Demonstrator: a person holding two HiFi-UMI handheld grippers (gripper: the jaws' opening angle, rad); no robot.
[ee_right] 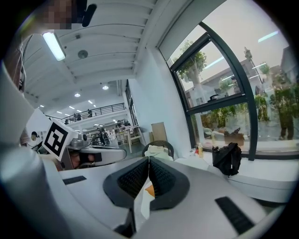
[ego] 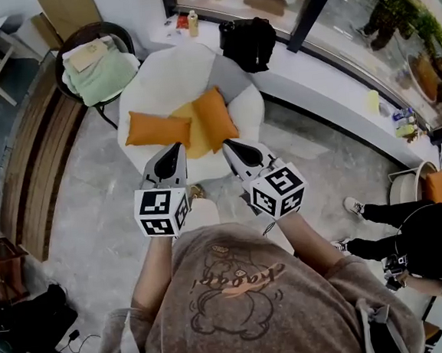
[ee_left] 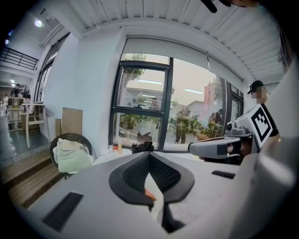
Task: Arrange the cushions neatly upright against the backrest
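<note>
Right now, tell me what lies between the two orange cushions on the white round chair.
A yellow fabric cushion sits between the left orange cushion and the right orange cushion, seen in the head view.

cushions [ego: 158, 129] orange cloth, matt, soft | armchair [ego: 159, 81] white fabric, smooth | floor [ego: 85, 207] grey stone-look, slight sheen | decking [ego: 28, 173] brown wood planks | left tool [ee_left: 149, 156] matt grey plastic, pads [ee_left: 133, 175] black, ribbed | towel [ego: 104, 71] pale green cloth | bag [ego: 249, 42] black cloth

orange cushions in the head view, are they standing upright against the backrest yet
No, the left orange cushion and right orange cushion lie flat on the white armchair, a yellow cushion between them.
</note>
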